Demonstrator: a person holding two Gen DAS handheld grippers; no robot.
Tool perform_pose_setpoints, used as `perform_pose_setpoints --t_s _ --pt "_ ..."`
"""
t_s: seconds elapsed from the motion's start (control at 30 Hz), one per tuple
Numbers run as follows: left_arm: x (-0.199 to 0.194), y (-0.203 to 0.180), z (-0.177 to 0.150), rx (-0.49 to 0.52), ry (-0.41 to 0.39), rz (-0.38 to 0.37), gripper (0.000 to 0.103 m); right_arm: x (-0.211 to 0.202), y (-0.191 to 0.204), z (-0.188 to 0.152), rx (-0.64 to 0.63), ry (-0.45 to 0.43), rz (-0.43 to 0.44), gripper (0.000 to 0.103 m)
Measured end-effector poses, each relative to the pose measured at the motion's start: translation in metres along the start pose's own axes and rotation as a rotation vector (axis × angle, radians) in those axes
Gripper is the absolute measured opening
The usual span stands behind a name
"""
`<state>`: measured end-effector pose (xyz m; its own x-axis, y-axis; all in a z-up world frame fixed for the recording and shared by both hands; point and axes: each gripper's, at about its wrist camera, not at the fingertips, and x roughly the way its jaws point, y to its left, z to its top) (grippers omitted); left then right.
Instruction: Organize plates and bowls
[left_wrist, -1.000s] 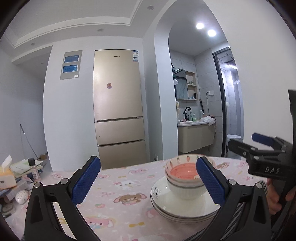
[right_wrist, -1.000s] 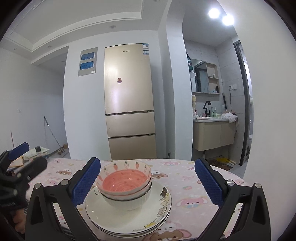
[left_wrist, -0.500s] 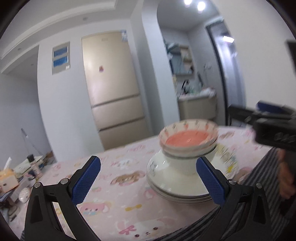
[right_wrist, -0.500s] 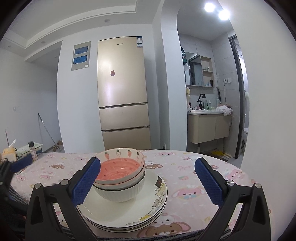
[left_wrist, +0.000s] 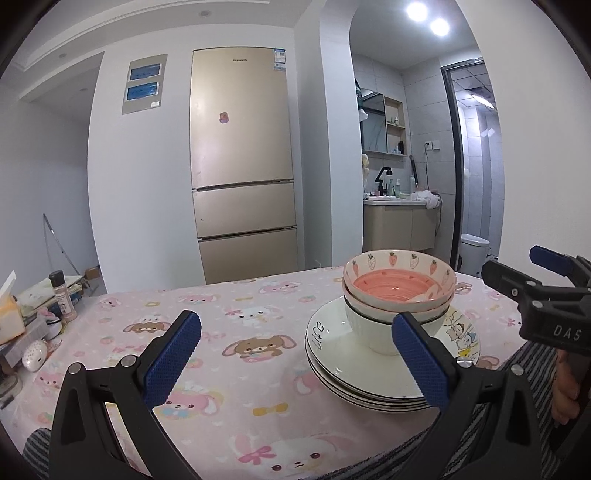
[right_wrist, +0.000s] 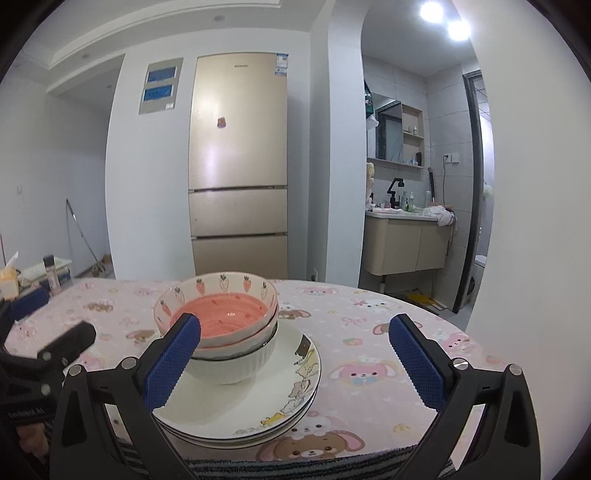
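Note:
A stack of white plates (left_wrist: 343, 365) lies on the pink cartoon tablecloth (left_wrist: 240, 332); it also shows in the right wrist view (right_wrist: 291, 402). On it stand nested bowls: a white ribbed bowl (right_wrist: 240, 365) at the bottom and a pink bowl with strawberry and carrot rim (left_wrist: 395, 284) on top, also in the right wrist view (right_wrist: 221, 310). My left gripper (left_wrist: 295, 362) is open and empty, left of the stack. My right gripper (right_wrist: 293, 362) is open and empty, hovering near the stack's front right. Each gripper shows in the other's view.
A spice jar (left_wrist: 63, 295), a tissue box (left_wrist: 11, 314) and small clutter sit at the table's left edge. A gold fridge (left_wrist: 240, 166) and a bathroom vanity (left_wrist: 399, 225) stand beyond the table. A striped cloth (right_wrist: 295, 465) lies at the near edge.
The left gripper swung and settled back left of the stack, now seeing it from slightly higher. The right gripper drew back a little and shifted right. The dishes did not move.

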<state>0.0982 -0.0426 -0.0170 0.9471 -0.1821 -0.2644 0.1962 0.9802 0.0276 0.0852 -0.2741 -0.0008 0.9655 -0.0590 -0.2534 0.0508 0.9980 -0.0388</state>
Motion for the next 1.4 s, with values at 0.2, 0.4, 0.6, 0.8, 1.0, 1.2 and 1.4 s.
perform_pose_setpoints --t_s 0.2,0.4,0.6,0.8,1.0,1.2,1.4 --pt "0.0008 0.005 0.0007 -0.026 0.005 0.004 0.103 0.0024 0.0022 -0.0016 -0.017 0.022 0.004 0.103" --pt "0.0027 0.0046 0.0008 -0.025 0.018 0.0 0.103 0.0036 -0.0003 -0.0032 -0.011 0.036 0.006 0.103" --pt "0.004 0.0044 0.0011 -0.029 0.026 -0.001 0.103 0.0033 -0.0015 -0.0034 -0.007 0.039 0.007 0.103" --pt "0.0046 0.005 0.0007 -0.031 0.029 -0.002 0.103 0.0031 -0.0029 -0.0023 -0.001 0.041 0.008 0.103" --pt "0.0047 0.0051 0.0006 -0.031 0.029 -0.002 0.103 0.0031 -0.0029 -0.0024 -0.001 0.041 0.008 0.103" --pt "0.0053 0.0052 0.0006 -0.031 0.032 0.001 0.103 0.0031 -0.0028 -0.0024 -0.001 0.041 0.008 0.103" --pt "0.0061 0.0049 0.0009 -0.029 0.03 -0.001 0.103 0.0031 -0.0028 -0.0024 -0.001 0.041 0.008 0.103"
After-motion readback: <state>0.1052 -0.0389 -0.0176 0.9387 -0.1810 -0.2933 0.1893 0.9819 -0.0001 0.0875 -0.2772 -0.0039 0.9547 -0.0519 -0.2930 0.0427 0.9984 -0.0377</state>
